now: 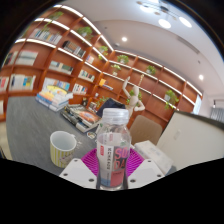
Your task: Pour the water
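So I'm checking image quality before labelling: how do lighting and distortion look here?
Gripper view: strong fisheye bends the bookshelves into arcs; ceiling lights blow out as bright spots; the clear bottle between the claw fingers and the mug beside it are evenly lit, without hard shadows; background looks soft.

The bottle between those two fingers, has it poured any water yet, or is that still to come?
Done: the gripper has closed on the bottle, its pink pads against both sides. In hand: the bottle is held upright with its cap on, so nothing is pouring. Left: the cup stands apart on the table, to the bottle's left; whether it holds water can't be seen. Uncapping, moving over and tipping remain.
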